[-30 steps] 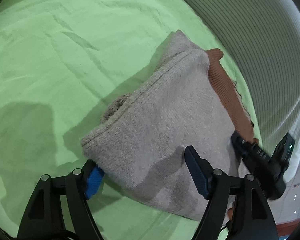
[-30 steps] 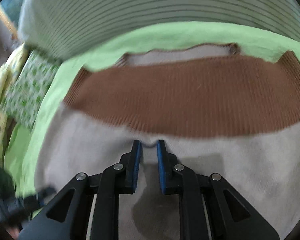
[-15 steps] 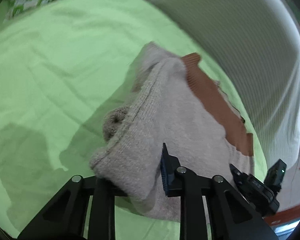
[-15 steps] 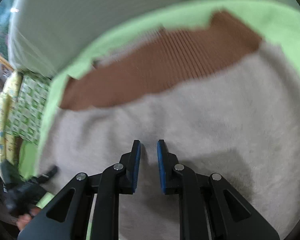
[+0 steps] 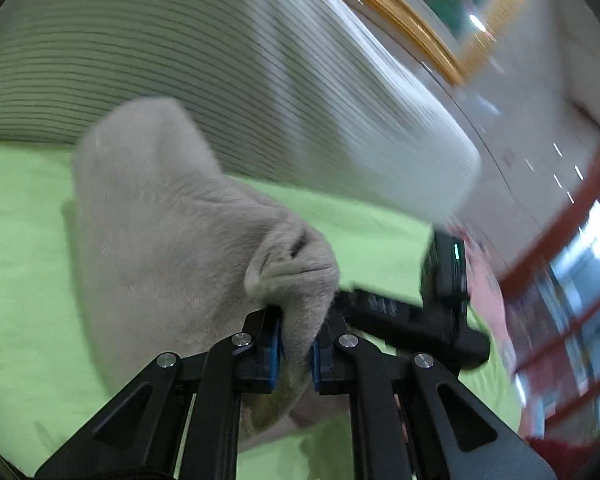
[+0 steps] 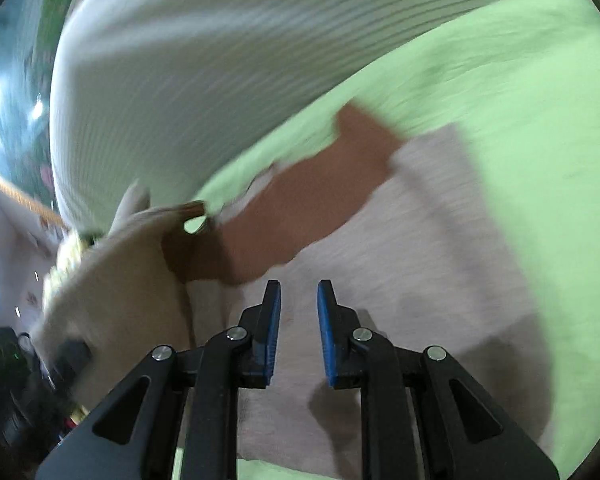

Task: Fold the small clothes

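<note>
A grey knit sweater (image 5: 160, 220) with a brown ribbed band (image 6: 308, 208) lies on a green sheet (image 5: 20, 280). My left gripper (image 5: 296, 320) is closing, and its blue pads pinch a bunched edge of the grey knit, which rises off the sheet. In the right wrist view that raised part (image 6: 112, 280) stands at the left, blurred. My right gripper (image 6: 299, 292) hovers over the flat grey body (image 6: 420, 240) near the brown band. Its jaws stand a little apart with nothing between them. The right gripper (image 5: 440, 320) also shows just right of the left one.
A large white bolster with thin grey stripes (image 5: 220, 60) runs along the far side of the sheet, seen again as the bolster (image 6: 180, 60). The green sheet (image 6: 540, 120) spreads to the right. Blurred room walls and a window lie beyond.
My left gripper went from wide open around the sweater's edge to pinching it, then rolled and lifted it. My right gripper slid across the sweater, so the brown band now sits upper left.
</note>
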Tool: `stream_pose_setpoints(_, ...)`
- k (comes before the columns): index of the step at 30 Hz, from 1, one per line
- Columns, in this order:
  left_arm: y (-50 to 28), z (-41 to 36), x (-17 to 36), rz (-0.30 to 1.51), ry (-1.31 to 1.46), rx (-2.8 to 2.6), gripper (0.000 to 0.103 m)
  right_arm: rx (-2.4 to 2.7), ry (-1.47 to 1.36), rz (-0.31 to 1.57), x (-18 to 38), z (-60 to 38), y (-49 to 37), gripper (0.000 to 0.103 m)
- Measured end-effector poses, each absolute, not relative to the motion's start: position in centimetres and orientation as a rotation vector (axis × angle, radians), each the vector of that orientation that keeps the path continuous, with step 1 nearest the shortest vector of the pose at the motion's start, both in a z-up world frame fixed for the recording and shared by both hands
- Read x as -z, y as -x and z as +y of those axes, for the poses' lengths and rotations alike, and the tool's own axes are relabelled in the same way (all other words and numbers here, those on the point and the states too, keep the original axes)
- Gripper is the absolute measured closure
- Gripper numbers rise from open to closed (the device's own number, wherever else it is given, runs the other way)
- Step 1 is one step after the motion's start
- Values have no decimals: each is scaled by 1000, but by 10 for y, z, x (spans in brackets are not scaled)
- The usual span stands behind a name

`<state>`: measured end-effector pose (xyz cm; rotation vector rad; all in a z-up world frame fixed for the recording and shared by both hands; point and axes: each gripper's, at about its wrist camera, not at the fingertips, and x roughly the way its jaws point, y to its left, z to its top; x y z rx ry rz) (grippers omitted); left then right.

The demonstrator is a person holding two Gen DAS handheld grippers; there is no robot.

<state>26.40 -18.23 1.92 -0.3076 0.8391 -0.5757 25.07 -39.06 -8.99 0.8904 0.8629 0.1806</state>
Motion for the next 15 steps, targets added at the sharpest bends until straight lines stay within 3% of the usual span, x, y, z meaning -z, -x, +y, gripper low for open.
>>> stream_pose_setpoints(4, -263, -237, 27, 984, 122, 643, 81, -176, -953, 888, 102, -415, -240, 83)
stream_pose_setpoints(5, -258, -238, 36, 1016, 110, 652, 76, -186, -966, 892, 104, -417, -239, 83)
stream_pose_setpoints(6, -254, -234, 38, 1021, 116, 654, 65, -195, -977, 889, 105, -421, -235, 81)
stream_pose_setpoints(7, -250, -229, 37, 1016, 120, 644, 58, -204, -988, 887, 106, -423, -233, 78)
stream_pose_setpoints(8, -244, -217, 35, 1006, 127, 615, 47, -212, -998, 885, 108, -422, -233, 64)
stream_pose_setpoints(9, -241, -207, 33, 999, 143, 601, 43, -217, -1006, 879, 109, -422, -233, 48)
stream_pose_setpoints(10, -235, -199, 33, 993, 155, 590, 41, -223, -1010, 873, 110, -420, -233, 43)
stream_pose_setpoints(15, -216, -161, 46, 1002, 75, 455, 30, -266, -938, 921, 108, -400, -245, 41)
